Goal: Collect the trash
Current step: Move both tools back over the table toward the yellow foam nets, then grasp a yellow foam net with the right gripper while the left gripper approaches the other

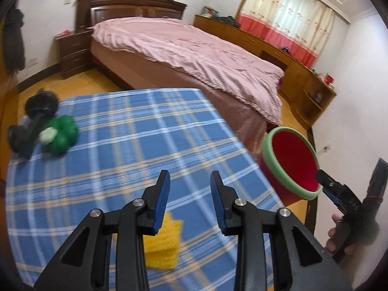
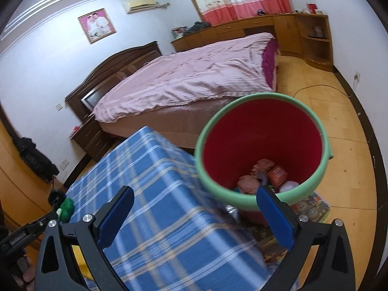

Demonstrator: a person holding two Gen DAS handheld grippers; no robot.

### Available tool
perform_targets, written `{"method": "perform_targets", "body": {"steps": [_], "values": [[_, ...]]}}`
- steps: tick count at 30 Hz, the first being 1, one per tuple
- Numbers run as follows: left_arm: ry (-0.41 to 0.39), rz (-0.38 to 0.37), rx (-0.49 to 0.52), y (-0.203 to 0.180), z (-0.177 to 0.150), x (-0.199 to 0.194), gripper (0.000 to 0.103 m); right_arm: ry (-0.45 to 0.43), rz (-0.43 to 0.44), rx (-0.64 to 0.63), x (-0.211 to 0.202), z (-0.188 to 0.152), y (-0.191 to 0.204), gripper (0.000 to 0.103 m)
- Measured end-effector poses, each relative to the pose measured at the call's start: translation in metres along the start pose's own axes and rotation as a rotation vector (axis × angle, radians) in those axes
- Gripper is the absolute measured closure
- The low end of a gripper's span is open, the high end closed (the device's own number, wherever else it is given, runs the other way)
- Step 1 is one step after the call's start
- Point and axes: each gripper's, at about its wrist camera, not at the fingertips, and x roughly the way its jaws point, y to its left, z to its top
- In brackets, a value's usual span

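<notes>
A red bin with a green rim (image 1: 291, 160) stands off the table's right edge; in the right wrist view the bin (image 2: 262, 131) holds several scraps of trash (image 2: 264, 174). My left gripper (image 1: 190, 181) is open and empty above a yellow sponge-like piece (image 1: 165, 240) on the blue plaid table (image 1: 135, 145). A green crumpled item (image 1: 60, 133) lies at the table's far left, and shows small in the right wrist view (image 2: 66, 207). My right gripper (image 2: 194, 201) is open and empty, near the bin's rim; it also shows in the left wrist view (image 1: 322, 181).
A black dumbbell-like object (image 1: 36, 118) lies beside the green item. A bed with a pink cover (image 1: 194, 53) stands behind the table. Wooden cabinets (image 1: 278, 55) line the far wall. A colourful mat (image 2: 312, 208) lies under the bin.
</notes>
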Motion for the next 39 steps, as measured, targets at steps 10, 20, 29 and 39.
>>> {"method": "perform_targets", "body": {"steps": [10, 20, 29, 39], "values": [[-0.021, 0.07, -0.109, 0.067, -0.021, -0.03, 0.069, 0.058, 0.091, -0.103, -0.007, -0.032, 0.072, 0.0], [-0.008, 0.135, -0.211, 0.12, -0.05, -0.042, 0.069, 0.121, 0.15, -0.205, -0.003, -0.065, 0.129, 0.0], [0.03, 0.161, -0.285, 0.152, -0.072, -0.033, 0.069, 0.228, 0.188, -0.25, 0.027, -0.091, 0.161, 0.0], [0.042, 0.192, -0.295, 0.163, -0.08, -0.027, 0.069, 0.343, 0.225, -0.374, 0.058, -0.127, 0.203, 0.012]]}}
